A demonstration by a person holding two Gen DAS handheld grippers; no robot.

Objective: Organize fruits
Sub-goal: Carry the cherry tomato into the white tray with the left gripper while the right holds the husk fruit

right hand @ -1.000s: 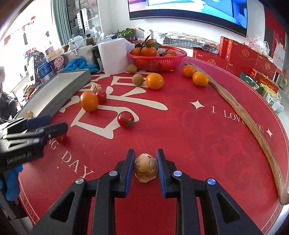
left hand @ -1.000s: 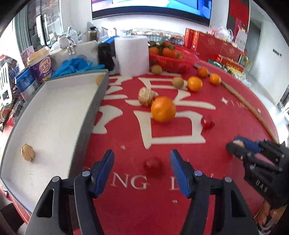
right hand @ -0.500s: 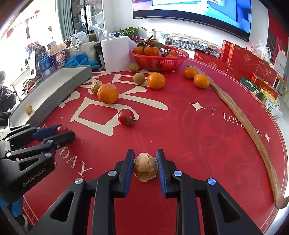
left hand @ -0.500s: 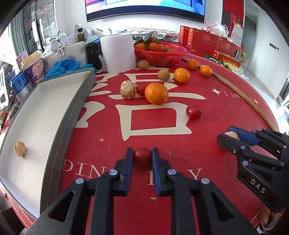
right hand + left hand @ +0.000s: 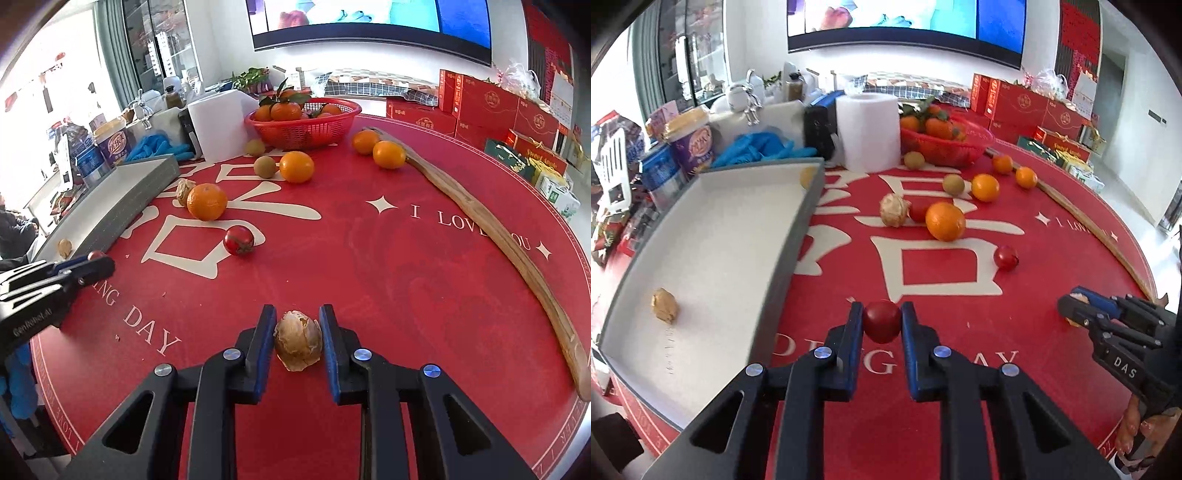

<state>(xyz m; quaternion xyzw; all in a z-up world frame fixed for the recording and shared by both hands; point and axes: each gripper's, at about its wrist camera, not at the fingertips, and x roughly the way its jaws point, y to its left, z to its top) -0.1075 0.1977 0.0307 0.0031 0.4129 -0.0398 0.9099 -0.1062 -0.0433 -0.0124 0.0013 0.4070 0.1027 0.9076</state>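
Our left gripper (image 5: 882, 320) pinches a small red tomato (image 5: 881, 321), and the grey tray (image 5: 798, 229) lies just to its left. Our right gripper (image 5: 297, 341) squeezes a papery brown fruit (image 5: 297, 345), farther away.

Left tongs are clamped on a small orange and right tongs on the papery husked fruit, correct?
Not quite. The left wrist view shows the left tongs clamped on a small red tomato, not an orange. The right tongs do hold the papery husked fruit.
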